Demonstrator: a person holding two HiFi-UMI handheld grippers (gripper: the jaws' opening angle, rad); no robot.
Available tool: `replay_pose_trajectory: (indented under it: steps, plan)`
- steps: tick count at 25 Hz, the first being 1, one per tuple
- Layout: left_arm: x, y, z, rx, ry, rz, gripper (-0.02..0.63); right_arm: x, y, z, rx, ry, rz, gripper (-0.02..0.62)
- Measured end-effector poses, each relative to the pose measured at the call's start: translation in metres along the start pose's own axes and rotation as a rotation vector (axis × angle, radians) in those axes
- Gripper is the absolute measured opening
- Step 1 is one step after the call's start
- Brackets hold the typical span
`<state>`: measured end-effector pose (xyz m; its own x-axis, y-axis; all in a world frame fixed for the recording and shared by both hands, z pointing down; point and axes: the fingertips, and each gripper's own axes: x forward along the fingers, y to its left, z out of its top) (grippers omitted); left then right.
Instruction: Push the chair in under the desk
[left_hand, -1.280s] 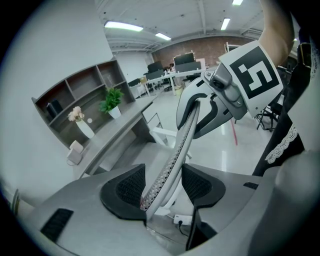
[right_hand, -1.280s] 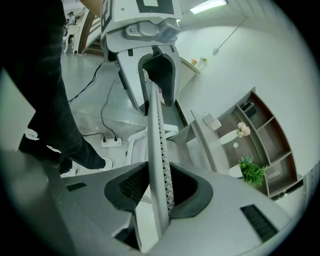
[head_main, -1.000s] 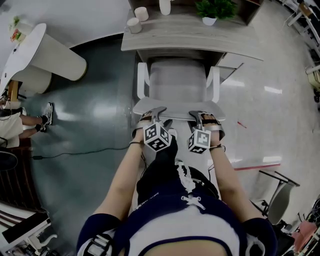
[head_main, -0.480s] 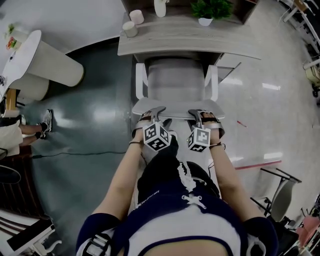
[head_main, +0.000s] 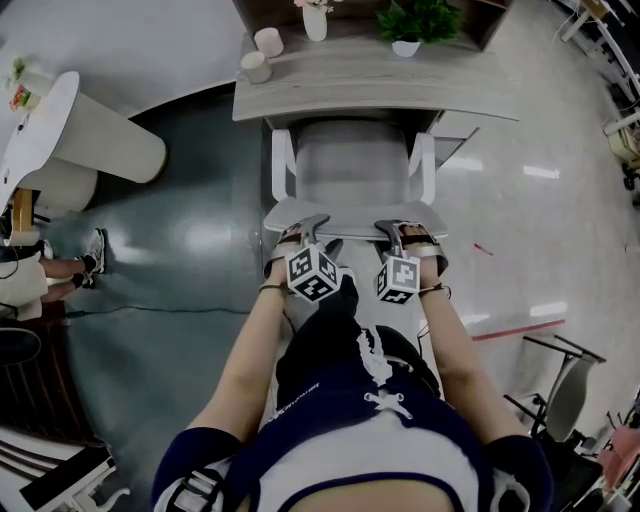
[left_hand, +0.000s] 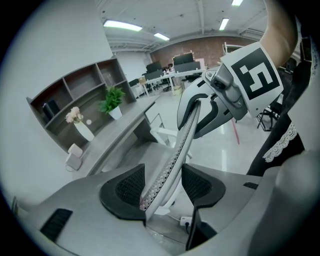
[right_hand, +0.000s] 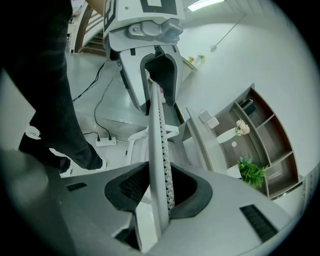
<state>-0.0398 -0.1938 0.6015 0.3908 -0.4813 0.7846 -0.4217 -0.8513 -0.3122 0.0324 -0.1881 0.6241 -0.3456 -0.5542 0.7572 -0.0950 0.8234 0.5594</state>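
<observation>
A grey office chair (head_main: 352, 165) with white armrests stands with the front of its seat under the wooden desk (head_main: 380, 85). Both grippers sit on the top edge of its backrest (head_main: 355, 212). My left gripper (head_main: 305, 226) holds the left part of that edge. In the left gripper view the perforated backrest edge (left_hand: 172, 160) runs between the left gripper's (left_hand: 162, 187) pads, which touch it. My right gripper (head_main: 400, 230) holds the right part. Its jaws are closing, with the backrest edge (right_hand: 157, 140) pressed between the right gripper's (right_hand: 160, 189) pads.
On the desk stand a potted plant (head_main: 420, 18), a vase (head_main: 315, 20) and two cups (head_main: 262, 55). A white pedestal table (head_main: 80, 125) is at the left, with a cable (head_main: 150, 308) on the floor. Another chair (head_main: 560, 390) stands at the lower right.
The head view has shifted a little, so more of the desk top shows. Both grippers keep the same hold on the backrest edge.
</observation>
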Motion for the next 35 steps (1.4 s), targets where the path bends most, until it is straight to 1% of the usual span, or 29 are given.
replay_pose_trajectory:
  steps: [9,11,15,20,25,35]
  plan:
    - [0.006,0.008,0.005,-0.01,-0.001,0.014,0.235,0.008,-0.01,-0.006,0.001,0.014,0.029,0.1]
    - [0.007,0.01,0.005,-0.028,0.005,0.009,0.236,0.011,-0.01,-0.008,-0.004,0.011,0.041,0.095]
    - [0.011,0.011,0.007,-0.062,0.016,-0.014,0.244,0.016,-0.009,-0.014,-0.043,0.03,0.04,0.063]
    - [0.014,0.017,0.009,-0.077,0.019,-0.007,0.247,0.021,-0.015,-0.015,-0.049,0.035,0.048,0.057]
    - [0.016,0.02,0.012,-0.116,0.026,-0.013,0.253,0.022,-0.02,-0.018,-0.059,0.03,0.059,0.055]
    - [0.024,0.03,0.02,-0.11,0.015,-0.009,0.252,0.029,-0.032,-0.024,-0.051,0.032,0.073,0.055]
